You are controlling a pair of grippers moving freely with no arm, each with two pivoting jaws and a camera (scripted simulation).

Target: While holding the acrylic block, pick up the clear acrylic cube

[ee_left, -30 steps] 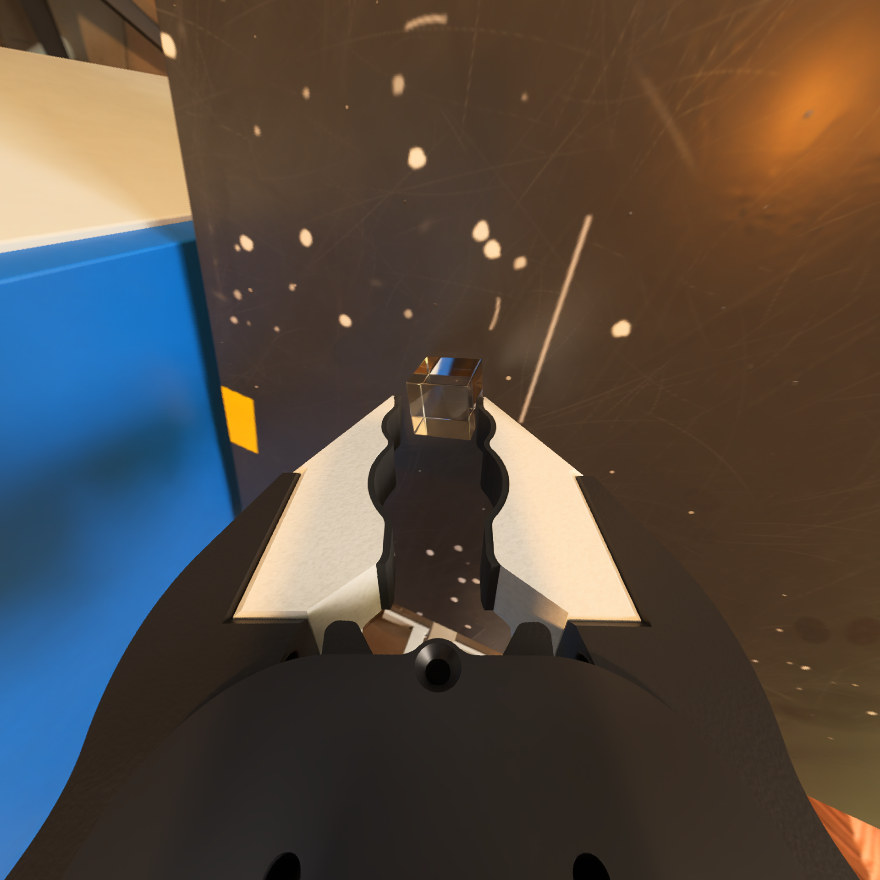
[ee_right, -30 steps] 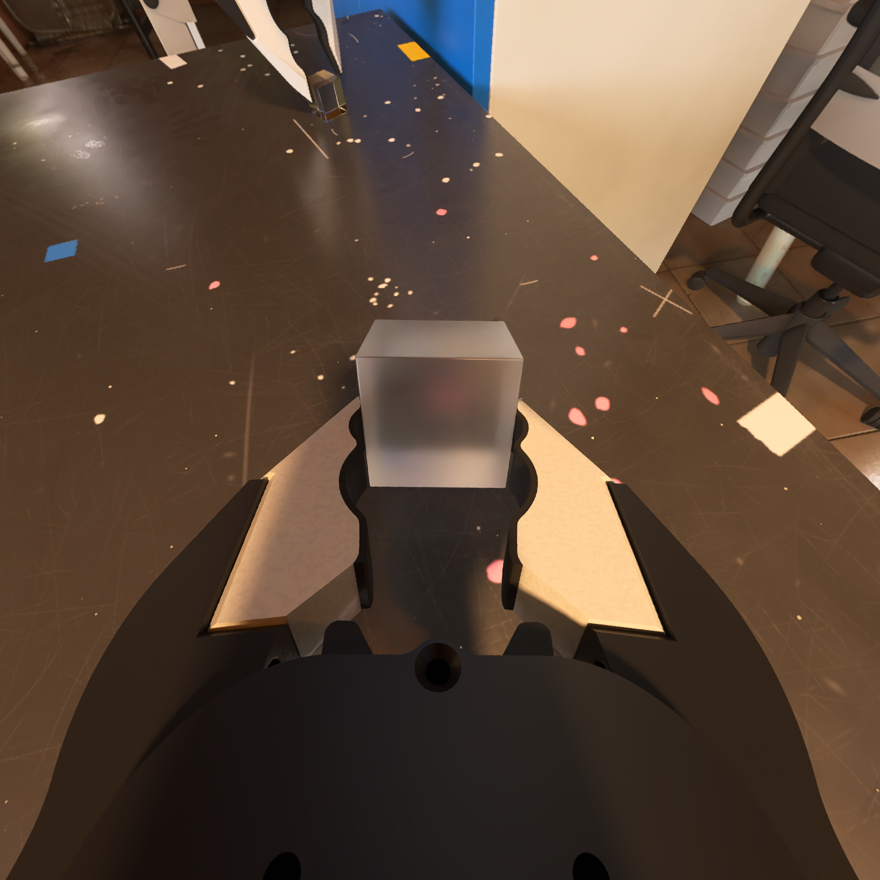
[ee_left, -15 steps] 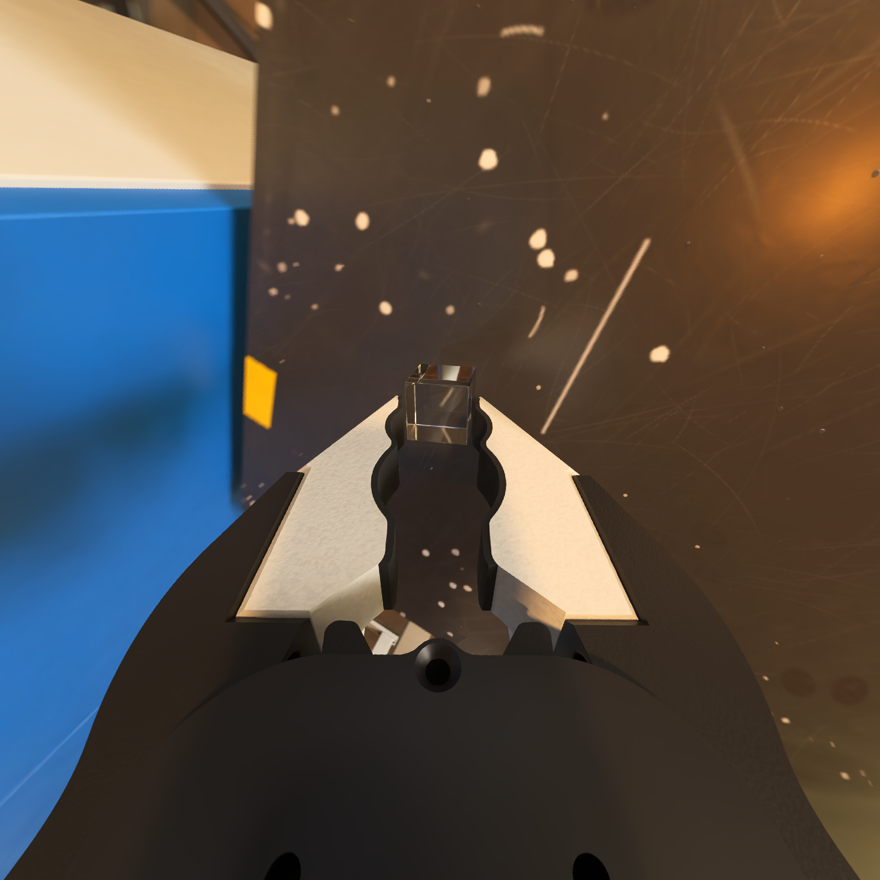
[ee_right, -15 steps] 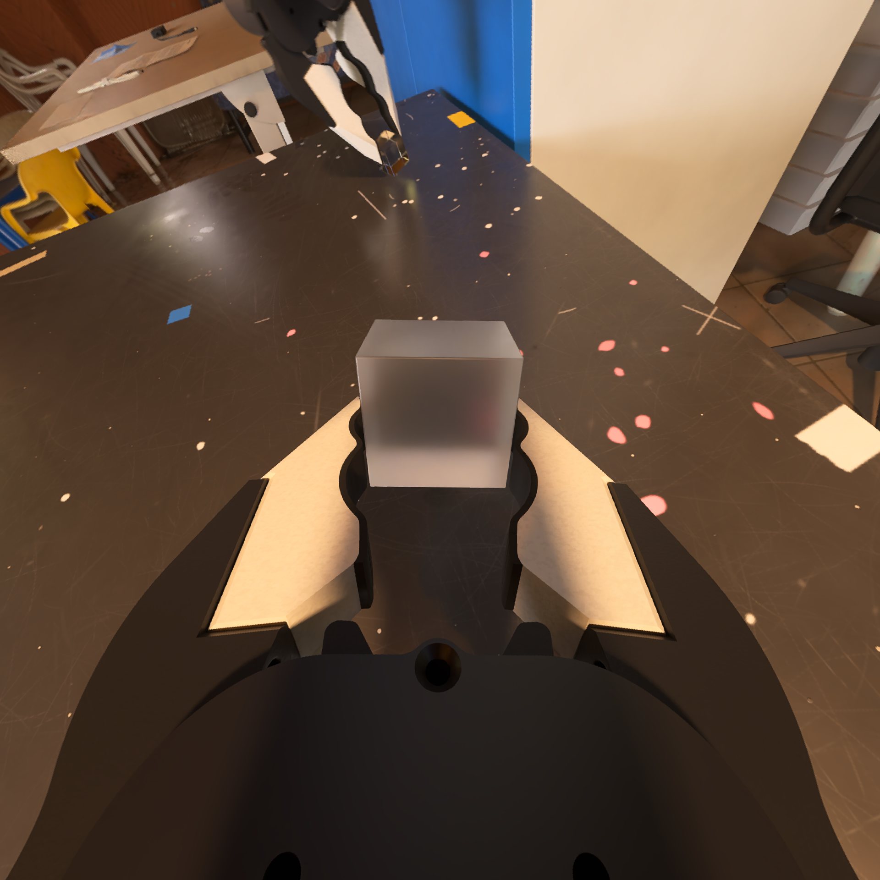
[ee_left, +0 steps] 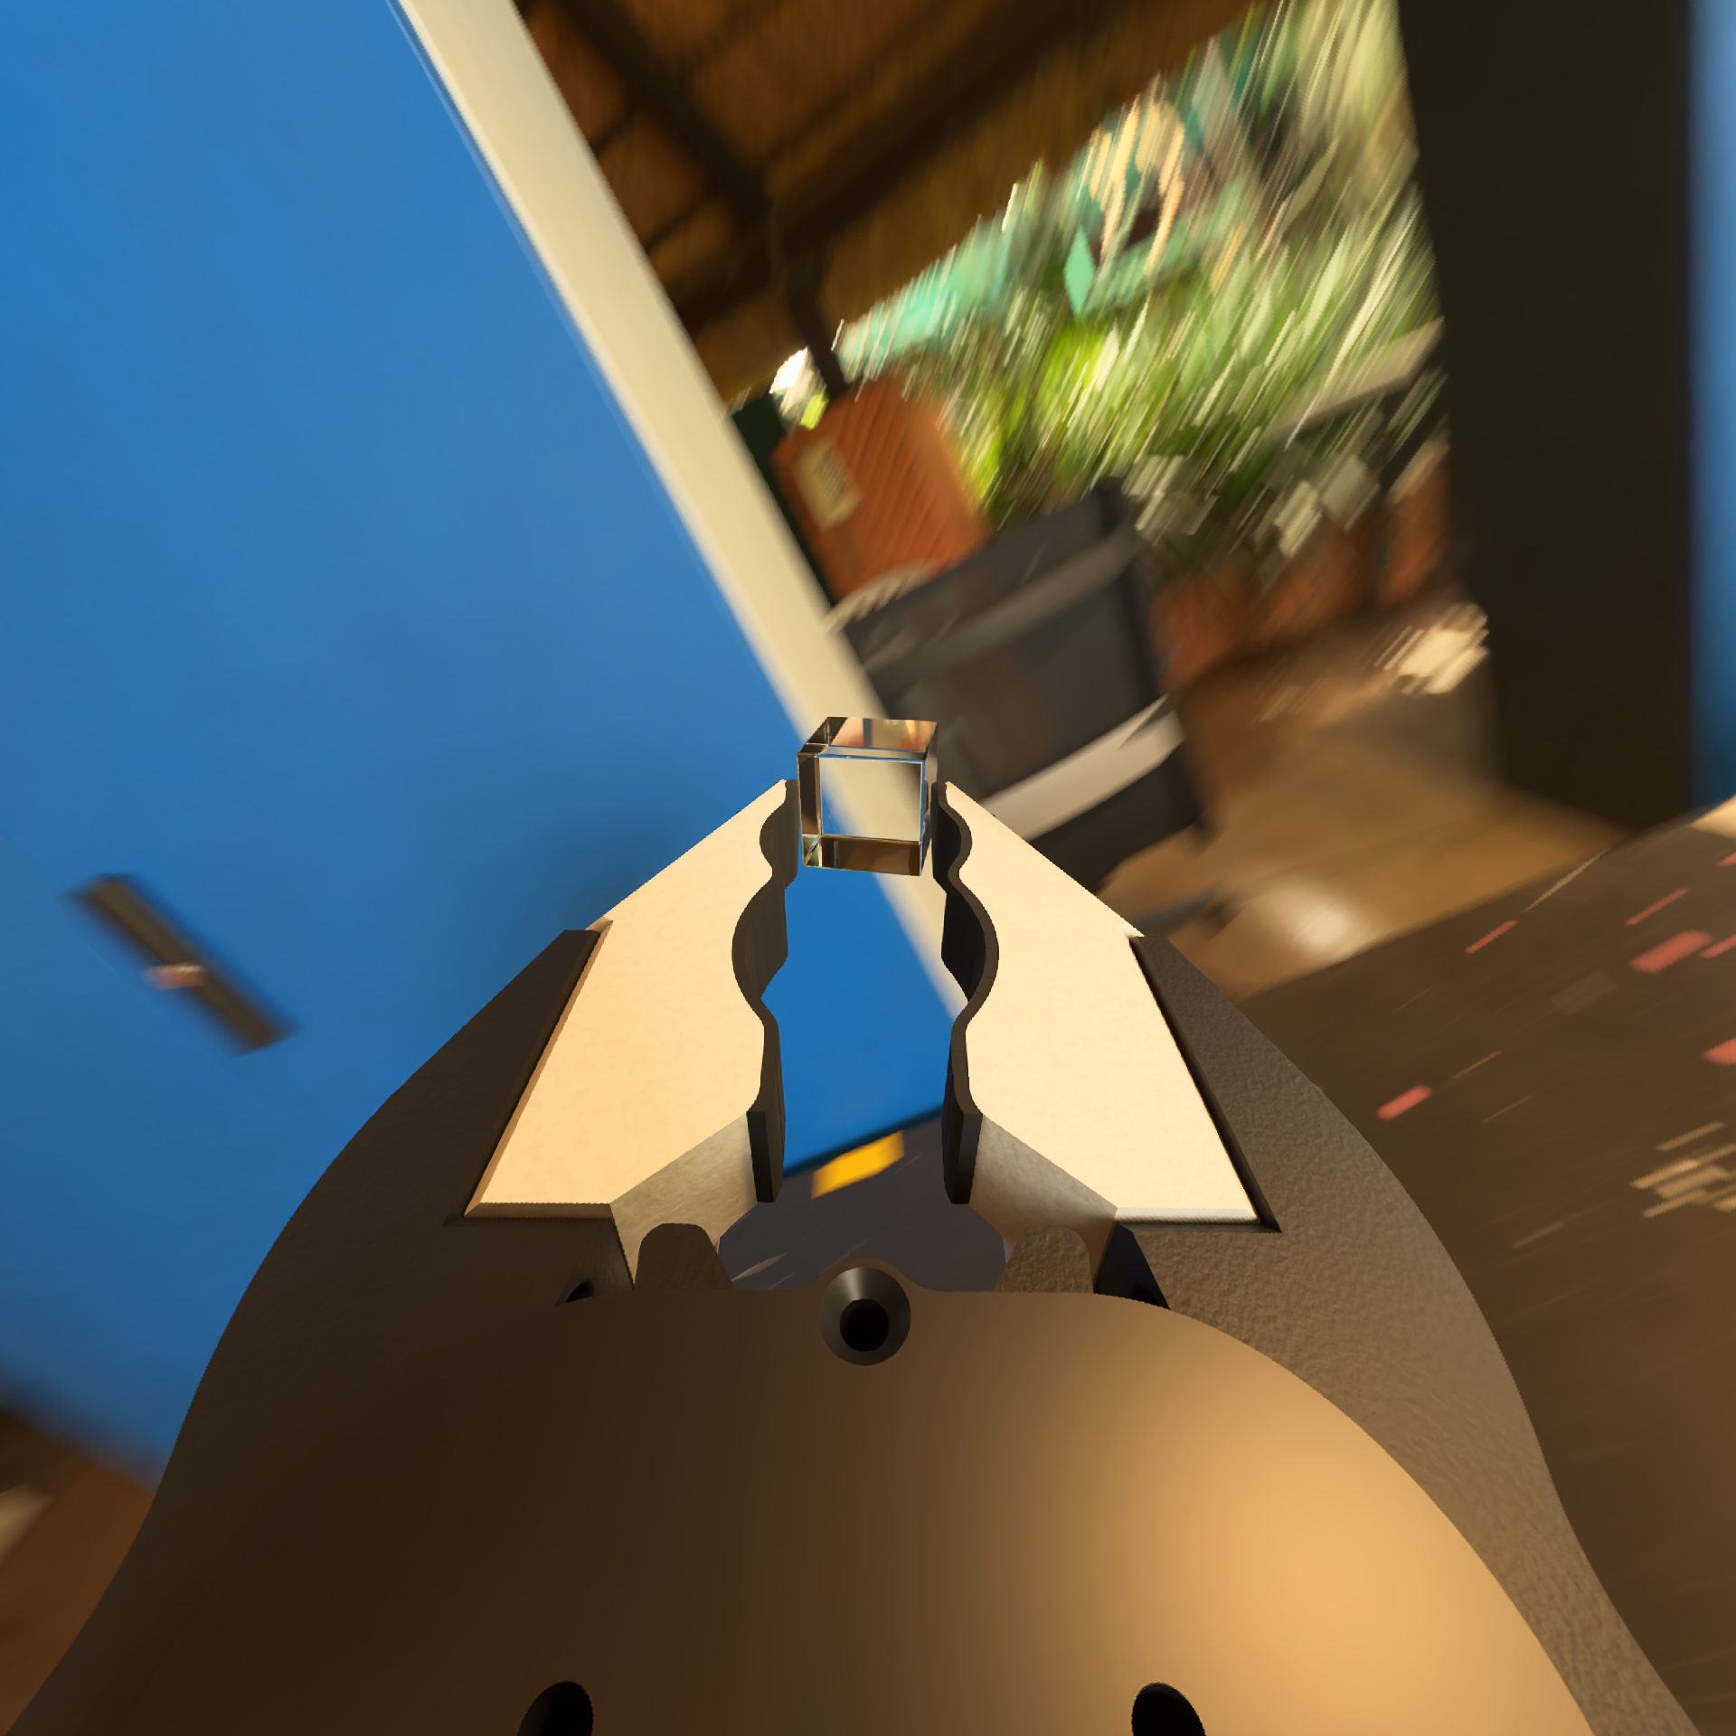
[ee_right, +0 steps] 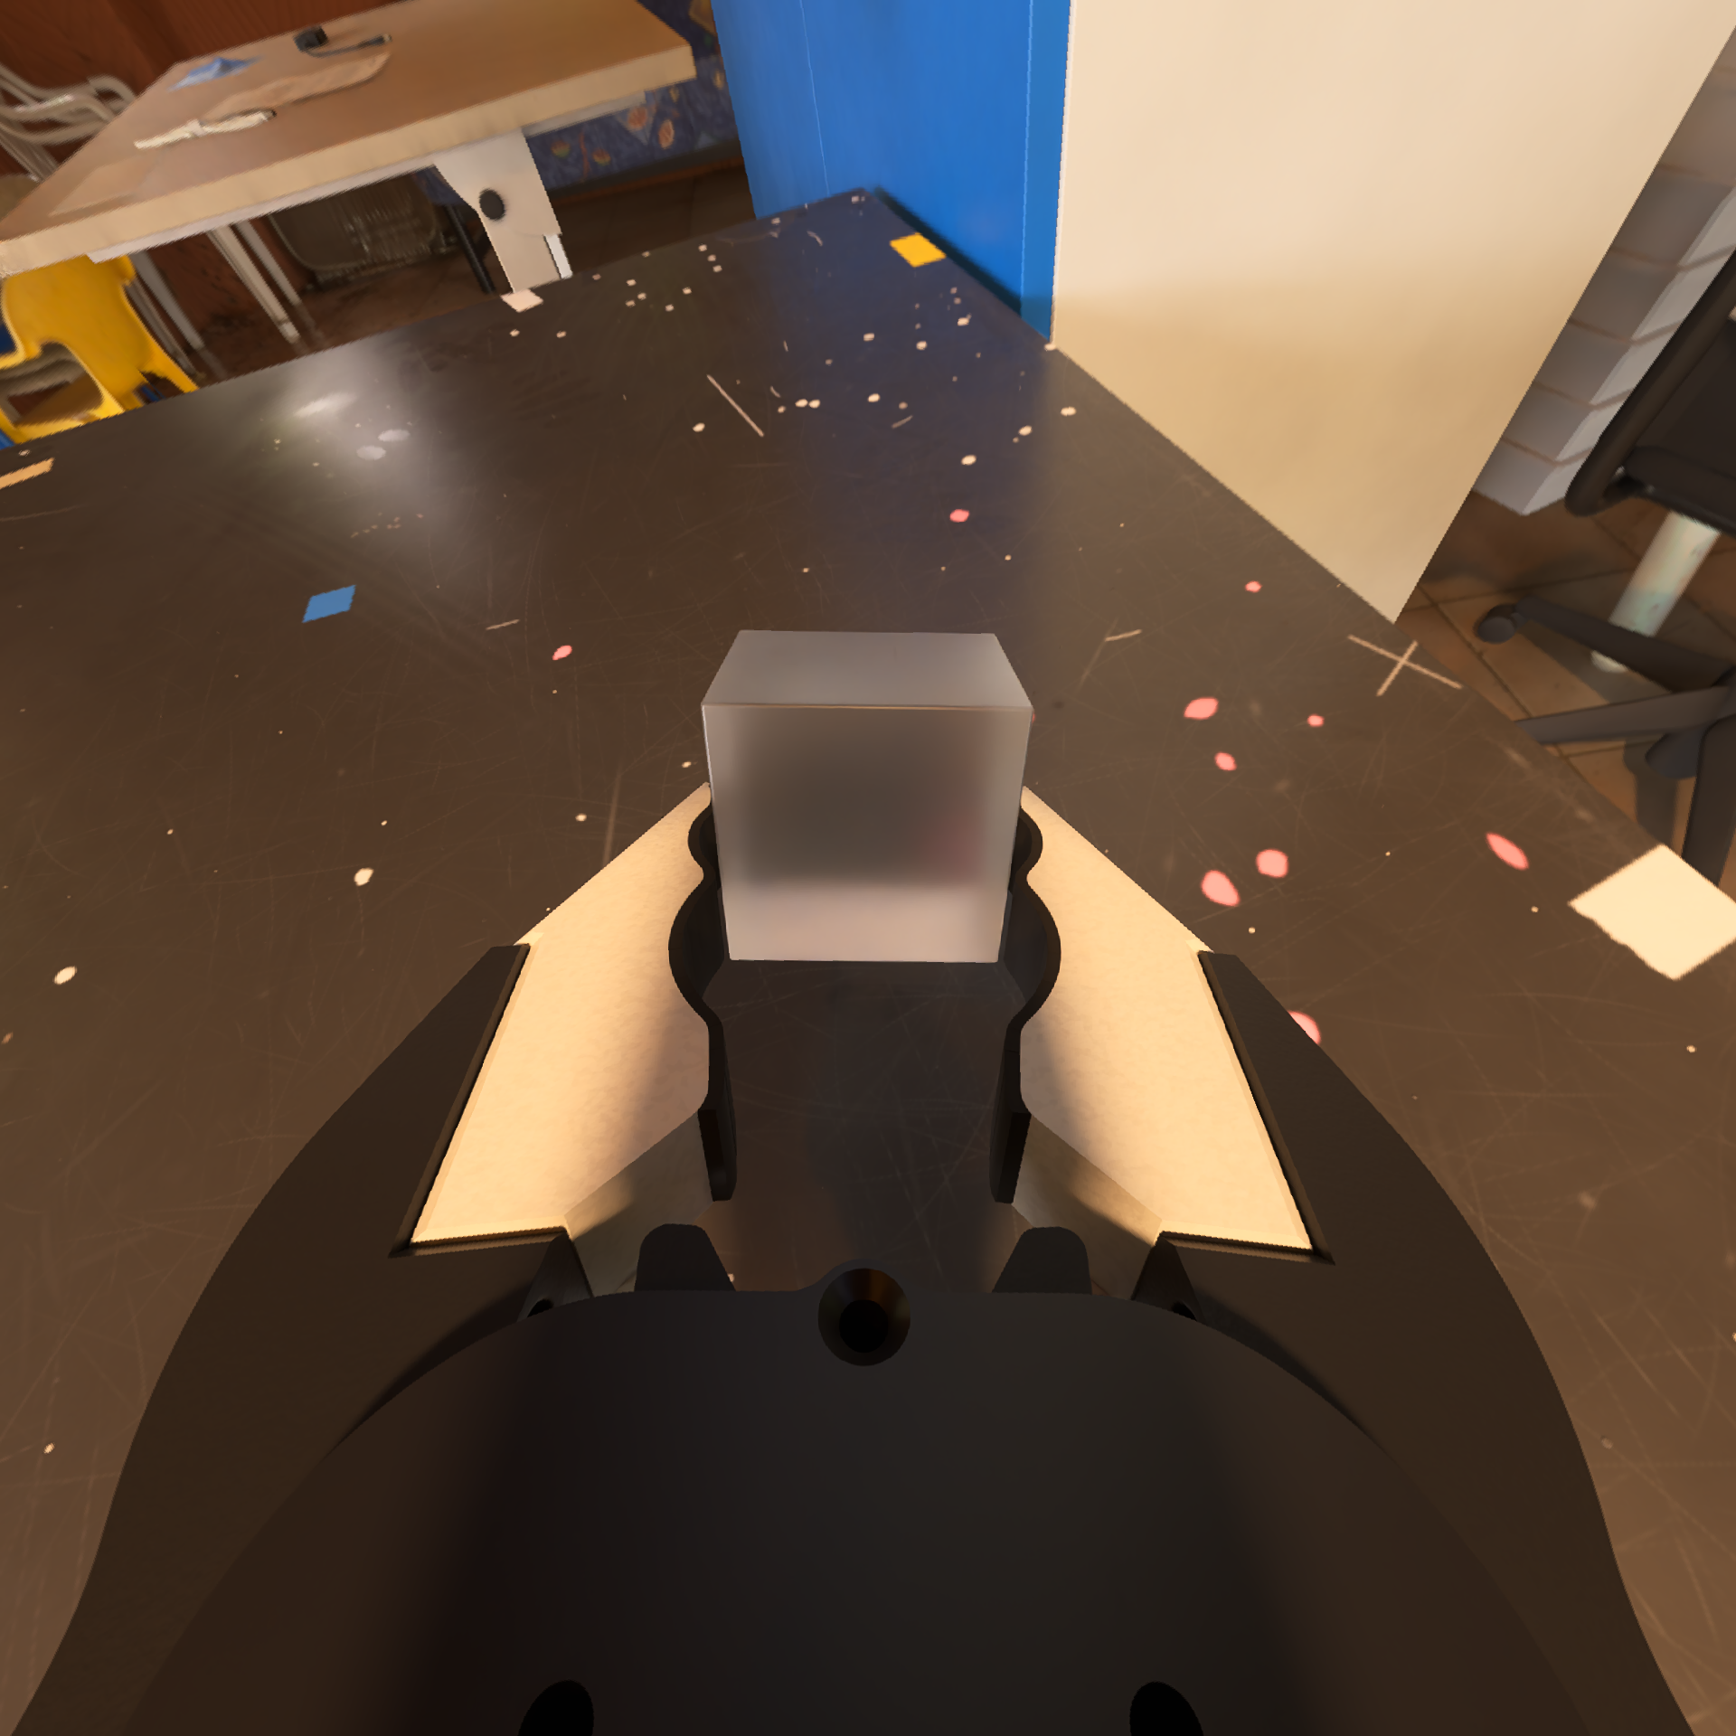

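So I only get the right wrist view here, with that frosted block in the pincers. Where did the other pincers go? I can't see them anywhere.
Observer: The left gripper is shut on a small clear acrylic cube, pinched at its fingertips.
Operator: Is that cube sitting on the dark table?
Observer: No, it is held in the air; behind it are a blue panel and a blurred green plant.
Operator: Is the table in that view at all?
Observer: Only a corner of the dark table, at the right edge.
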